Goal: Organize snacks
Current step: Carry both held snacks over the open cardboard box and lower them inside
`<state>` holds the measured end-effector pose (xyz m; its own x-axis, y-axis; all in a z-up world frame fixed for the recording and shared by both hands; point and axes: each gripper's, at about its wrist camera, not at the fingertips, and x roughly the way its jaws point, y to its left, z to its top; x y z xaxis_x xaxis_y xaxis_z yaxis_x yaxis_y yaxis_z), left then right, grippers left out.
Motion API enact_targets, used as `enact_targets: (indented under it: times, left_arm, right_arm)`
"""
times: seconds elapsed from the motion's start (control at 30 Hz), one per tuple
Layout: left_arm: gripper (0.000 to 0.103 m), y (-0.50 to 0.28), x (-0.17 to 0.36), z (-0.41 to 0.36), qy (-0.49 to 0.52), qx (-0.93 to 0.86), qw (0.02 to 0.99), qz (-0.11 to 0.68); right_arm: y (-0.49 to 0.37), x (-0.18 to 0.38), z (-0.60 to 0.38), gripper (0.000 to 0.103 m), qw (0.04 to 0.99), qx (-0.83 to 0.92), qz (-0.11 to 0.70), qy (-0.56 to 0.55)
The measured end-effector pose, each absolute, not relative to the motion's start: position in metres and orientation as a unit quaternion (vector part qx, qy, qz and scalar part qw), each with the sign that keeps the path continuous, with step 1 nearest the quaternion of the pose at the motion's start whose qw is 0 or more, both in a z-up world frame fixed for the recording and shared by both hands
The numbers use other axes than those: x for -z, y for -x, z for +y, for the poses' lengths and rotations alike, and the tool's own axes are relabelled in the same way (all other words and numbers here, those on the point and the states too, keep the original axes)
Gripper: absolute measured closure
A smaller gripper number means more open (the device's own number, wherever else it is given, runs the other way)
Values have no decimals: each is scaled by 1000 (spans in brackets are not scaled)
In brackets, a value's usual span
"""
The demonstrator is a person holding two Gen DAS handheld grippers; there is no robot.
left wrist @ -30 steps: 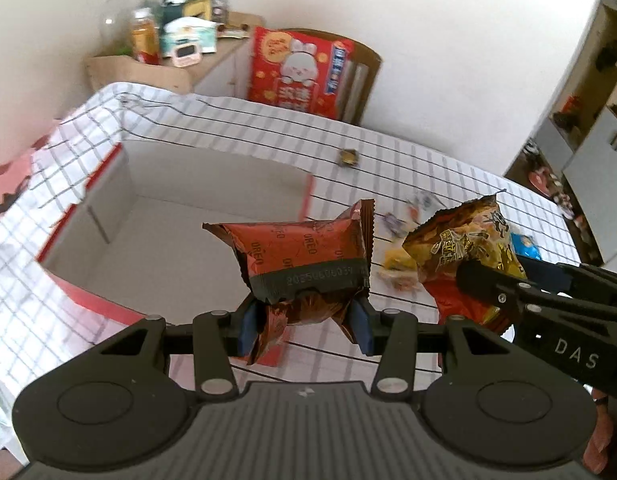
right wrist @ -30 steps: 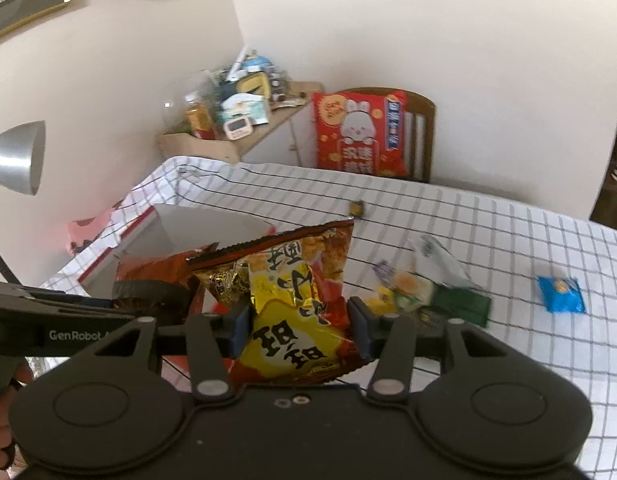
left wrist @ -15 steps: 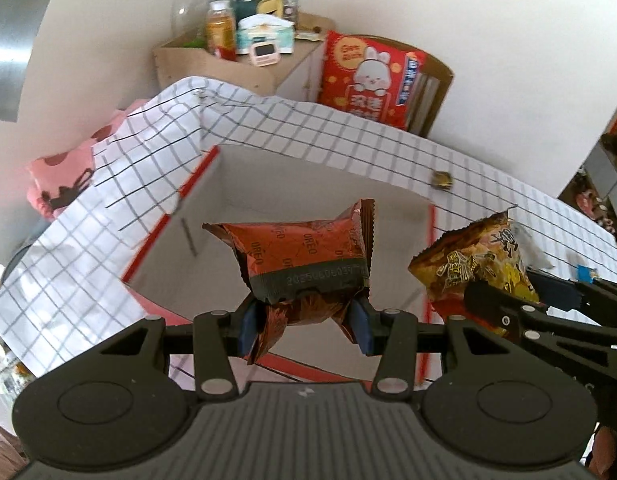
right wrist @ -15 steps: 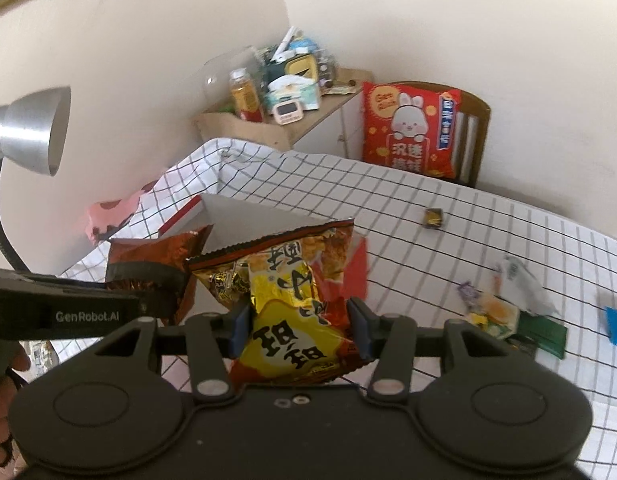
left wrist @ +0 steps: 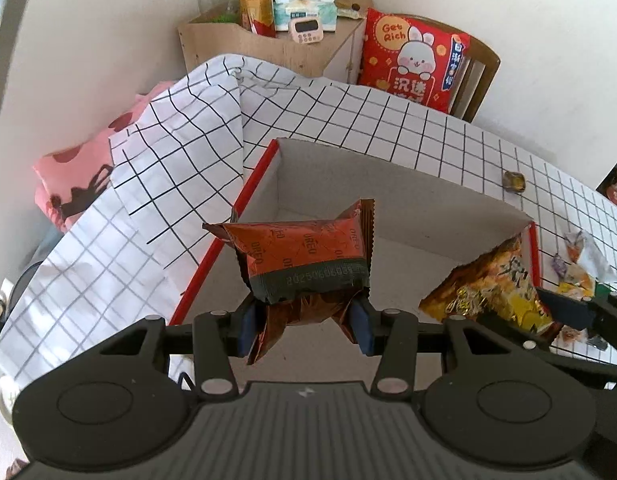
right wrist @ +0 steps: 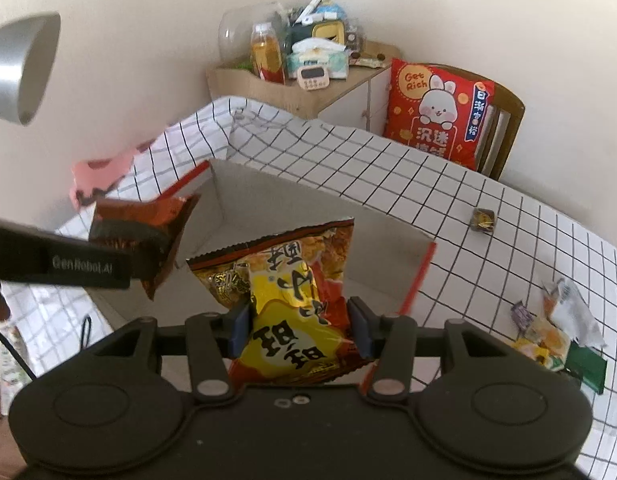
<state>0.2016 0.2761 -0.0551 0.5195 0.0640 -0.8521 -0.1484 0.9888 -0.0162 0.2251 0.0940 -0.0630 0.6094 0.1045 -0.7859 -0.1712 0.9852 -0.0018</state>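
Hidden or unclear items first. From my left wrist view, the Oreo pack (left wrist: 304, 256) covers the middle of the box (left wrist: 388, 184) floor, and its crumpled lower end disappears behind the gripper body. The chip bag (left wrist: 488, 284) is cut off on its lower right by the right gripper's black finger. From my right wrist view, the chip bag (right wrist: 292, 300) blocks most of the box (right wrist: 292, 200) interior, and its bottom edge is concealed by the gripper housing. The Oreo pack (right wrist: 144, 232) is partly covered there by the left gripper's arm. I cannot tell how close either pack is to the box floor. The small dark sweet (right wrist: 483, 220) on the cloth (right wrist: 468, 208) is too small to identify. The loose wrappers (right wrist: 556, 332) at the right edge overlap one another, so I cannot count them.

Gripper state. The left gripper (left wrist: 304, 324) is part-way open, with both blue pads pressing the lower end of the Oreo pack; the pack stands up from the jaws above the box's left half. The right gripper (right wrist: 300, 328) is likewise part-way open and clamped on the lower half of the chip bag, which rises above the box's right half. The two packs are apart, side by side.
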Motion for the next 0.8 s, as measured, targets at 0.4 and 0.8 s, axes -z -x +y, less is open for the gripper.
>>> enact_targets:
  times: [0.4,0.8]
  left_arm:
    - [56,-229,104,273,10,-45,847,530]
    - [54,-232,125,273,4,-43,834,550]
  right_arm:
    - [-247,107,122,54,872,-82,474,85]
    - [-249,128,132,54,859,-76,496,99]
